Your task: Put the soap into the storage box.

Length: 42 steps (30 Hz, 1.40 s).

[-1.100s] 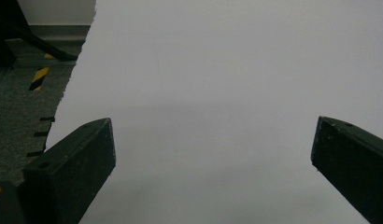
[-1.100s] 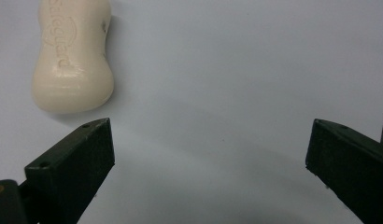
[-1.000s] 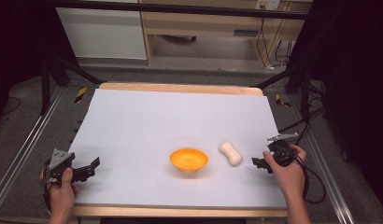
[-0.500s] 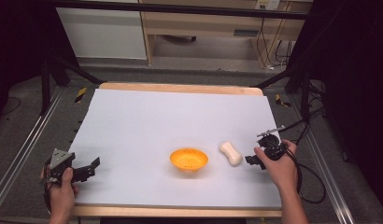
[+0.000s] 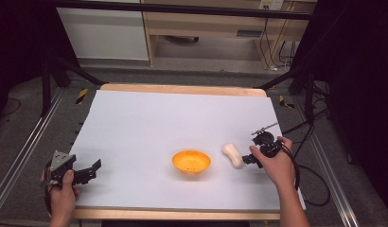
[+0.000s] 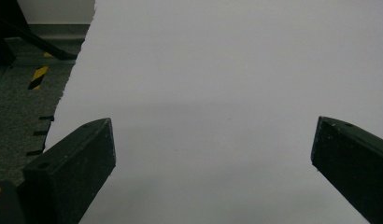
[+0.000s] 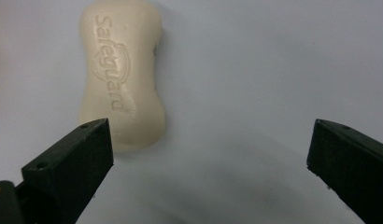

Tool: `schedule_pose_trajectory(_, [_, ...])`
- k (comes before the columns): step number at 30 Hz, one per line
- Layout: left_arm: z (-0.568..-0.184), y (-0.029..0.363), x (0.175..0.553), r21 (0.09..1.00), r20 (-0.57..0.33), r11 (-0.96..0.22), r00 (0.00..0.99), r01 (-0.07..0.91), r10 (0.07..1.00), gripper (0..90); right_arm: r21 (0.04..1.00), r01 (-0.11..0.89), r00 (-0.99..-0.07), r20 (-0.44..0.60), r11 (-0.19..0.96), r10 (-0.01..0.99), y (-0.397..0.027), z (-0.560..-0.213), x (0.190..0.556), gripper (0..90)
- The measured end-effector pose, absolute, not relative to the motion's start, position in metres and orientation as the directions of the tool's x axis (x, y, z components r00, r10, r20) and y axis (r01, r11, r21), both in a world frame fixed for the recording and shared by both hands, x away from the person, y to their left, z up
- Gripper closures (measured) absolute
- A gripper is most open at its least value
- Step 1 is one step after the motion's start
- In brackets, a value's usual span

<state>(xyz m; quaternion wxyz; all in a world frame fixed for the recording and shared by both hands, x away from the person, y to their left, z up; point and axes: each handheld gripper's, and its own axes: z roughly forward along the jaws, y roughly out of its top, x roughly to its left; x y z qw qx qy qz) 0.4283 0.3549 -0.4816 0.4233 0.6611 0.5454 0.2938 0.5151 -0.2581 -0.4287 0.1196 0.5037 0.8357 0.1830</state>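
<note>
Jaws wide on right gripper, now moved in beside soap; grasp next. Left gripper wide, idle.

High view above the table; gripper views low, close, perhaps sharing its white sheet.

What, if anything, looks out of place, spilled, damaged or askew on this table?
Nothing stands out. The soap bar lies flat and whole on the white table cover, apart from the upright orange bowl. The right gripper is open beside the soap; the left gripper is open over bare cover.
</note>
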Motion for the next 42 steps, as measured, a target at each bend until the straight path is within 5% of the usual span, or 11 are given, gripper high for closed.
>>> schedule_pose_trajectory(17, [-0.482, 0.356, 0.428, 0.88, -0.076, -0.045, 0.234, 0.473, 0.969, 0.0, 0.364, 0.8, -0.514, 0.005, 0.478, 0.858, -0.223, -0.43, 0.526, 4.6])
schedule_pose_trajectory(28, [-0.482, 0.356, 0.428, 0.879, -0.075, -0.045, 0.232, 0.475, 0.97, 0.0, 0.338, 0.794, -0.54, 0.015, 0.504, 0.841, -0.206, -0.441, 0.532, 16.8])
schedule_pose_trajectory(42, [-0.482, 0.356, 0.429, 0.878, -0.077, -0.042, 0.228, 0.477, 0.971, 0.0, 0.323, 0.783, -0.564, 0.007, 0.532, 0.826, -0.198, -0.451, 0.534, 43.4])
